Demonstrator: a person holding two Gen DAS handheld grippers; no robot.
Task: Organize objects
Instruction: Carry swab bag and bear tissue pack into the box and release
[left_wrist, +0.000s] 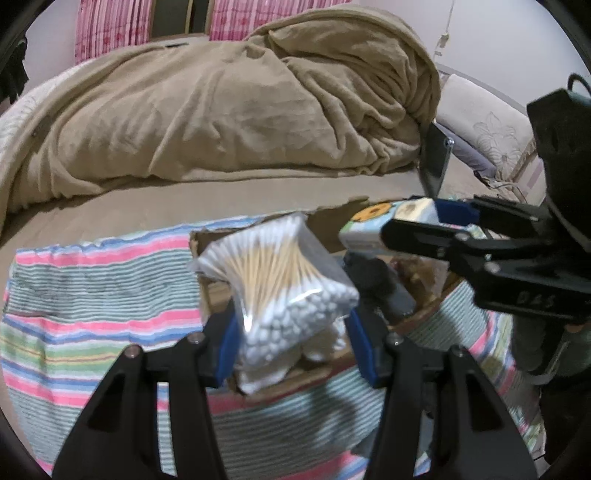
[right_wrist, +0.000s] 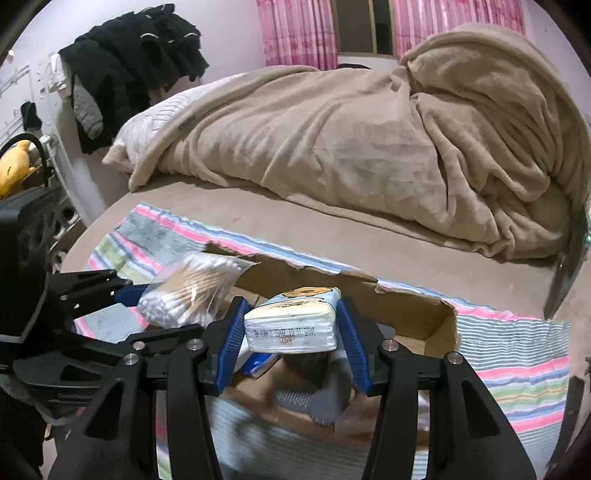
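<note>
Surface: we see a striped towel (right_wrist: 517, 354) on the bed, under the cardboard box (right_wrist: 413, 306).
Room: tan blanket (right_wrist: 369, 147) beyond box; pink curtains (right_wrist: 295, 33).
Left gripper (left_wrist: 291, 343): clamps cotton swab bag (left_wrist: 277, 280) above box.
Right gripper (right_wrist: 291, 336): grips tissue pack (right_wrist: 295, 321) above box.

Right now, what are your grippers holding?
Left gripper shut on cotton swabs. Right gripper shut on tissue pack. Both above cardboard box. Nothing blocking.

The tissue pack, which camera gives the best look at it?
The right wrist view. There the tissue pack sits centred between the right gripper pads, with its printed end and cartoon top clear, above the cardboard box. The left wrist view shows it only sideways and partly hidden behind that gripper's black fingers.
</note>
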